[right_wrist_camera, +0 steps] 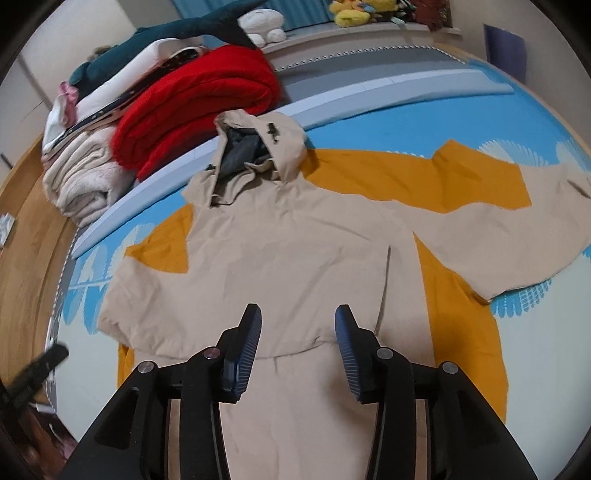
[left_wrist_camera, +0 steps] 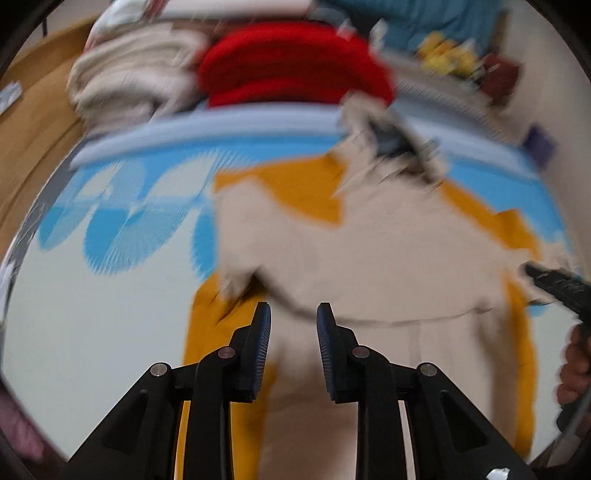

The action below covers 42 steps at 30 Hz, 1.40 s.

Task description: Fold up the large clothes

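A beige and mustard hooded jacket (right_wrist_camera: 295, 243) lies flat, back side up, on a blue and white bed sheet (right_wrist_camera: 461, 103). Its hood (right_wrist_camera: 258, 147) points away and one sleeve (right_wrist_camera: 517, 221) stretches to the right. My right gripper (right_wrist_camera: 298, 321) is open and empty, hovering over the jacket's lower back. My left gripper (left_wrist_camera: 293, 317) is open and empty above the jacket (left_wrist_camera: 388, 258); that view is blurred. The right gripper's tip (left_wrist_camera: 554, 284) shows at its right edge.
A red folded blanket (right_wrist_camera: 199, 107) and cream folded blankets (right_wrist_camera: 85, 177) are stacked at the bed's far left, with a dark teal plush (right_wrist_camera: 155, 40) on top. Yellow plush toys (right_wrist_camera: 358, 11) sit on a far ledge. A wooden floor (right_wrist_camera: 29, 229) lies left.
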### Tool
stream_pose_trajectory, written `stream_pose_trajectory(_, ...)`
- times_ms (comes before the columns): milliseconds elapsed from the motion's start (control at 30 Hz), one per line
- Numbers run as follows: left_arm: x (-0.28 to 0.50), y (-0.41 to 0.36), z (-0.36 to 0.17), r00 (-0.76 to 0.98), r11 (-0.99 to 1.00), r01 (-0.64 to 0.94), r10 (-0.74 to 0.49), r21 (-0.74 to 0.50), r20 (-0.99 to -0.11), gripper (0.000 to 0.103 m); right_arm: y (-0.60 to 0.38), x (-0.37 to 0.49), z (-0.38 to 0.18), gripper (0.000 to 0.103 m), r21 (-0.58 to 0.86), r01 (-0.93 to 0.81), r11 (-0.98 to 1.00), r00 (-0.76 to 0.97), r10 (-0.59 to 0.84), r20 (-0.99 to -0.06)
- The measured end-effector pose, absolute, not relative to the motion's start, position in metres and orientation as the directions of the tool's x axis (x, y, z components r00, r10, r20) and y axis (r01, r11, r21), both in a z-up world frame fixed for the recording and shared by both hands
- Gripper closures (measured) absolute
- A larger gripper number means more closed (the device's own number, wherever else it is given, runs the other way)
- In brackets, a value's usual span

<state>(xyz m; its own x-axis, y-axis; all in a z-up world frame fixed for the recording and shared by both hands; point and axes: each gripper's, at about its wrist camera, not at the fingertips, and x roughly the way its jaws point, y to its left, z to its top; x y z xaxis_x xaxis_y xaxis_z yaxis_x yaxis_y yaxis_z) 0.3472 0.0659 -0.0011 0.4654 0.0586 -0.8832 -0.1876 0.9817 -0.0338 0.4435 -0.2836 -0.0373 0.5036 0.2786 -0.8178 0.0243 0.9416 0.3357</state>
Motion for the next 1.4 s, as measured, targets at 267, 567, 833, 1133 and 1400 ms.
stream_pose_trajectory(267, 0.361, 0.105, 0.001, 0.48, 0.966, -0.258, 0.1, -0.031, -0.871, 0.081, -0.305, 0.472, -0.121, 0.054, 0.336, 0.229, 0.914, 0.34, 0.248, -0.907)
stream_pose_trajectory(567, 0.365, 0.077, -0.006, 0.45, 0.981, -0.181, 0.022, -0.067, -0.893, 0.081, -0.292, 0.478, -0.134, 0.097, 0.332, 0.224, 0.916, 0.384, 0.23, -0.894)
stream_pose_trajectory(833, 0.378, 0.059, -0.025, 0.393, 0.982, -0.144, -0.055, -0.12, -0.918, 0.081, -0.344, 0.485, -0.077, 0.096, 0.243, 0.269, 0.932, 0.587, 0.042, -0.808)
stream_pose_trajectory(1133, 0.399, 0.112, -0.047, 0.395, 0.939, -0.29, -0.056, -0.182, -0.917, 0.081, -0.369, 0.483, -0.084, 0.076, 0.261, 0.303, 0.917, 0.604, 0.028, -0.796)
stream_pose_trajectory(1400, 0.421, 0.157, -0.114, 0.299, 0.881, -0.415, -0.103, -0.226, -0.949, 0.081, -0.37, 0.51, -0.163, 0.053, 0.231, 0.264, 0.936, 0.344, 0.132, -0.93)
